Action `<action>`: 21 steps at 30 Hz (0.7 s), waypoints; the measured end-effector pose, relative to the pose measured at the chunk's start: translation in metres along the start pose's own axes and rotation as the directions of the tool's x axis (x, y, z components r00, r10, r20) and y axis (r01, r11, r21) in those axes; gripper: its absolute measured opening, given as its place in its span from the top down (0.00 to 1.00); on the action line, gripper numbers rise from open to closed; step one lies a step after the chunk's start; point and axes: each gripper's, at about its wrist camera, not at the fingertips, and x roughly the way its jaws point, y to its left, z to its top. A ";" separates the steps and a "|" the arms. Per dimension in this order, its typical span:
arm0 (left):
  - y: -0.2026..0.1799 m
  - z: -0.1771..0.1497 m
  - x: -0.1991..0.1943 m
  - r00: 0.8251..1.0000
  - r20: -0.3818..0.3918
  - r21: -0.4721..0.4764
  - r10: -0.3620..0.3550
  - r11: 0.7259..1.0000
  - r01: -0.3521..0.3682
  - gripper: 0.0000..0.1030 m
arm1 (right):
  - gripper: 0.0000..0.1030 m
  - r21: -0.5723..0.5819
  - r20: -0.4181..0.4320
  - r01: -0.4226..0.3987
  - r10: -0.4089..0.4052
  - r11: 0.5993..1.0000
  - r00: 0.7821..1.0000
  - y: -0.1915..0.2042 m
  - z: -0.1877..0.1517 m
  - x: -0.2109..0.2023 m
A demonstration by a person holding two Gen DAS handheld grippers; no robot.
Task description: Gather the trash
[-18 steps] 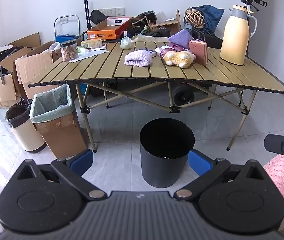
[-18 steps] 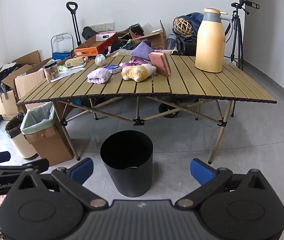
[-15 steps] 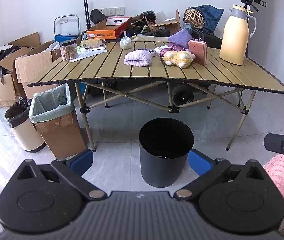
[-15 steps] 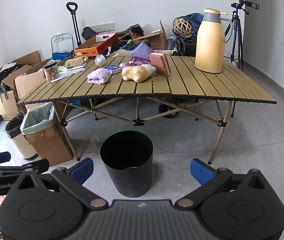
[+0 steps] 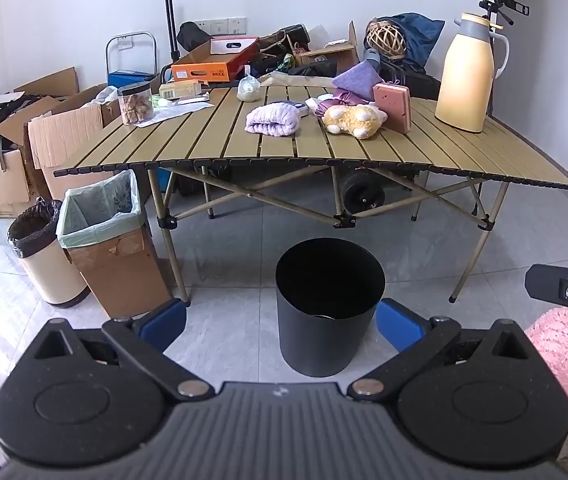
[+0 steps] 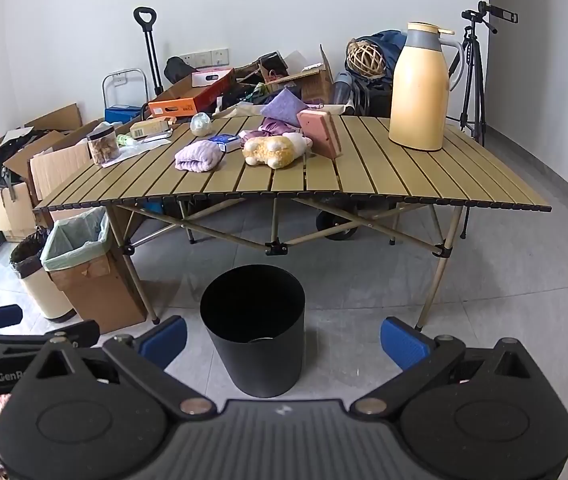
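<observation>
progress: barely begun, I judge | left of black bin (image 5: 330, 306): left gripper (image 5: 280, 322) spread wide, holding nothing | bin: on floor just before folding table (image 5: 424, 156), nearly empty | likely trash: crumpled bag (image 5: 248, 89) on tabletop beyond bin, uncollected | right of bin: right gripper (image 6: 283, 338) spread wide, empty

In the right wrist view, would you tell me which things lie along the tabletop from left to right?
Clear snack jar → lilac knitted cloth → yellow plush toy → pink block → yellow thermos jug.
</observation>
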 end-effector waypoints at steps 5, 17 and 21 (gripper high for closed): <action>0.002 0.000 0.000 1.000 0.000 0.001 -0.002 1.000 0.002 0.00 | 0.00 0.000 0.001 0.000 0.000 1.000 1.000 0.000 -0.002 0.001; 0.003 0.000 -0.001 1.000 0.002 -0.001 -0.003 1.000 0.003 0.00 | 0.00 0.002 0.004 0.002 -0.002 1.000 1.000 -0.001 0.007 -0.004; 0.004 -0.001 0.000 1.000 0.002 0.000 -0.004 1.000 0.004 0.00 | 0.00 0.002 0.005 0.000 0.000 1.000 1.000 -0.001 0.005 -0.001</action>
